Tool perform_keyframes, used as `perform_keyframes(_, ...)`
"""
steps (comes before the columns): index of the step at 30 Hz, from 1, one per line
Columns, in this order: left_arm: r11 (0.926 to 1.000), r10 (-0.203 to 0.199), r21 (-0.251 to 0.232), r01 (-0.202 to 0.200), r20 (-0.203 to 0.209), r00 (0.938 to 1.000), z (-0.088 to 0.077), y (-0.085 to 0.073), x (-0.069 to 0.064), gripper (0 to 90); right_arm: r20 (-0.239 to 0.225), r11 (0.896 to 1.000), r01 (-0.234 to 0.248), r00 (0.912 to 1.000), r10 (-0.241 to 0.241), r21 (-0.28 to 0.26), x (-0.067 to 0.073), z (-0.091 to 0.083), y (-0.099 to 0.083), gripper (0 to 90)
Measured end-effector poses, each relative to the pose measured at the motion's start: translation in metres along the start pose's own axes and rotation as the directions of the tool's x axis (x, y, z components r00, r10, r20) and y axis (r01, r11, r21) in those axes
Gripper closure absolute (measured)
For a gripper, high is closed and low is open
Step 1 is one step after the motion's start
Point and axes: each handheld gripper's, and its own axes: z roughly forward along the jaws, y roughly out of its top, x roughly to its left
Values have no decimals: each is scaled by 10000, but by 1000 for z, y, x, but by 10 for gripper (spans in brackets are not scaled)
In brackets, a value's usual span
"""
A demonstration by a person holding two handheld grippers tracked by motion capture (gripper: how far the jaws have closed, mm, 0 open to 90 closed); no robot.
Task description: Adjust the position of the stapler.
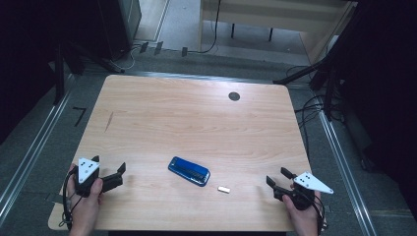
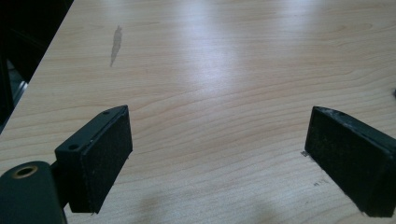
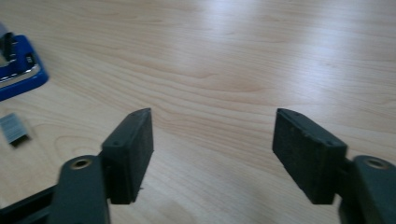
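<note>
Left tongs (image 1: 119,173) and right tongs (image 1: 275,178) both agape, empty, blue stapler (image 1: 189,170), staple strip (image 1: 223,189) between them on table (image 1: 196,118)

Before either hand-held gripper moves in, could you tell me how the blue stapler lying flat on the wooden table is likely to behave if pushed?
The blue stapler lies long and low, so it should slide, not roll or tip. Its glossy shell may slip against the pads. It looks rigid, and a push near one end would probably spin it on the smooth wooden table.
</note>
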Motion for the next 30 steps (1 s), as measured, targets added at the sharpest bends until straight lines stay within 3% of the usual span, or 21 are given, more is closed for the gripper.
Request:
perform_keyframes(3,9997,-220,63,219,30,9998,2,1,1,37,58,10000,82,9999,-82,46,0,1,1,413)
perform_keyframes(4,9995,-309,108,308,56,9995,2,1,2,37,261,9995,226,9994,-220,-213,1,2,2,418)
perform_keyframes(9,9998,-66,166,63,138,9999,4,2,-2,19,306,9980,458,9985,-444,-443,3,4,8,449)
perform_keyframes(11,9997,-105,201,101,219,9997,5,3,-4,19,64,9989,362,9993,-361,-309,7,1,14,454)
perform_keyframes(14,9996,-202,177,198,250,9995,8,4,-5,19,-694,9992,221,9973,-244,-337,14,-3,25,443)
perform_keyframes(16,9996,-211,179,206,272,9994,9,4,-6,20,-1290,9989,315,9910,-358,-353,26,0,37,453)
perform_keyframes(17,9996,-211,179,206,272,9994,9,4,-6,20,-1290,9989,315,9910,-358,-353,26,0,37,453)
perform_keyframes(18,9997,11,243,-18,279,9996,7,3,-8,20,-1689,9966,718,9826,-774,-393,38,5,44,449)
perform_keyframes(19,9997,11,243,-18,279,9996,7,3,-8,20,-1689,9966,718,9826,-774,-393,38,5,44,449)
perform_keyframes(20,9993,272,256,-280,306,9992,6,2,-12,20,-2115,9941,1060,9713,-1086,-234,52,12,48,453)
perform_keyframes(21,9993,272,256,-280,306,9992,6,2,-12,22,-2115,9941,1060,9713,-1086,-234,52,12,48,453)
perform_keyframes(22,9987,408,283,-420,407,9983,4,1,-16,24,-2542,9911,1330,9585,-1292,-24,67,21,51,458)
perform_keyframes(23,9987,408,283,-420,407,9983,4,1,-16,24,-2542,9911,1330,9585,-1292,-24,67,21,51,458)
perform_keyframes(24,9988,381,280,-400,650,9972,4,1,-19,26,-2911,9877,1548,9462,-1416,228,81,32,54,456)
perform_keyframes(25,9988,381,280,-400,650,9972,4,1,-19,25,-3095,9860,1638,9396,-1465,304,87,37,54,454)
perform_keyframes(28,9992,290,251,-314,910,9954,5,2,-22,34,-3338,9830,1796,9295,-1570,377,98,48,56,446)
perform_keyframes(30,9996,228,174,-244,881,9959,6,2,-26,67,-3694,9808,1902,9152,-1611,435,111,62,59,440)
